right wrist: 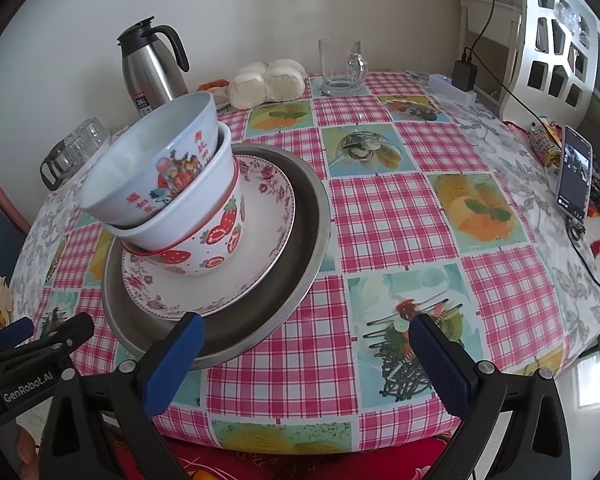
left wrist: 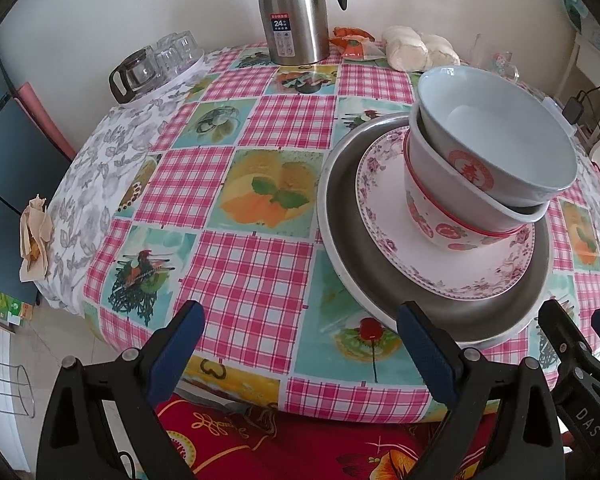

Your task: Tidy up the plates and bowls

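A stack stands on the checked tablecloth. A wide metal plate point(left wrist: 340, 208) point(right wrist: 300, 224) is at the bottom. On it lies a floral plate point(left wrist: 380, 216) point(right wrist: 268, 208). On that stand three nested bowls: a strawberry bowl point(left wrist: 432, 224) point(right wrist: 216, 240), a white bowl point(left wrist: 436, 168) point(right wrist: 204, 196), and a tilted pale blue bowl point(left wrist: 500, 128) point(right wrist: 160, 156) on top. My left gripper point(left wrist: 300, 344) is open and empty at the near table edge, left of the stack. My right gripper point(right wrist: 308, 356) is open and empty, right of the stack.
A steel thermos jug point(left wrist: 296, 12) point(right wrist: 152, 68) stands at the back. Upturned glasses and a glass pot point(left wrist: 152, 64) sit back left. Steamed buns point(right wrist: 268, 80), a glass mug point(right wrist: 340, 64), a charger point(right wrist: 464, 76) and a phone point(right wrist: 576, 172) are to the right.
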{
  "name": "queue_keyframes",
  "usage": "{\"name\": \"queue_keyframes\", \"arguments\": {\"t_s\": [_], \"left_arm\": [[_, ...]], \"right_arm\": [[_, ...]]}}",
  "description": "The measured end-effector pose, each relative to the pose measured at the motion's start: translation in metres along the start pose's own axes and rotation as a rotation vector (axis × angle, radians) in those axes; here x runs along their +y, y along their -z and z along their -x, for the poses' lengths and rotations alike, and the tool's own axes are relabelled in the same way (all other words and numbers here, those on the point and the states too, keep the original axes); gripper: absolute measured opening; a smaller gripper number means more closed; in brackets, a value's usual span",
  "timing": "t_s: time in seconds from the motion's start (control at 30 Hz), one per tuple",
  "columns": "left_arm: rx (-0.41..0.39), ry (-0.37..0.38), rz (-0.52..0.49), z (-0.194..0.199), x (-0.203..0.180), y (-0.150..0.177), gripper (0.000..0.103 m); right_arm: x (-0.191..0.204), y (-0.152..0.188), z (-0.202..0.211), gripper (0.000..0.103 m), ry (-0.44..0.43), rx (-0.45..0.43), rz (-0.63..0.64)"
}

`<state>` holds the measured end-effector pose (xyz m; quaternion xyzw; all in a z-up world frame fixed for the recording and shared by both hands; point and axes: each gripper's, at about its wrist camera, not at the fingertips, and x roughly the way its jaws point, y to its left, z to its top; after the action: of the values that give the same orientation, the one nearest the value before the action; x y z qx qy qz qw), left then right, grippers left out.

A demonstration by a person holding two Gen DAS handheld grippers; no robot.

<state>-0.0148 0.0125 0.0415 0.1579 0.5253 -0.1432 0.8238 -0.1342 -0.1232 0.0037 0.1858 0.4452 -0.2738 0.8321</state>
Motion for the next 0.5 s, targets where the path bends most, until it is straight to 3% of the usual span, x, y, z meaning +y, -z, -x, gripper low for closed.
{"name": "queue_keyframes", "arguments": {"t_s": [0.5], "left_arm": [[0.002,0.000,0.001,-0.0013,0.0010,-0.0006,0.097]], "right_arm": [[0.0004,0.0006,-0.0013,0.103,0.001,0.005,0.005]]}}
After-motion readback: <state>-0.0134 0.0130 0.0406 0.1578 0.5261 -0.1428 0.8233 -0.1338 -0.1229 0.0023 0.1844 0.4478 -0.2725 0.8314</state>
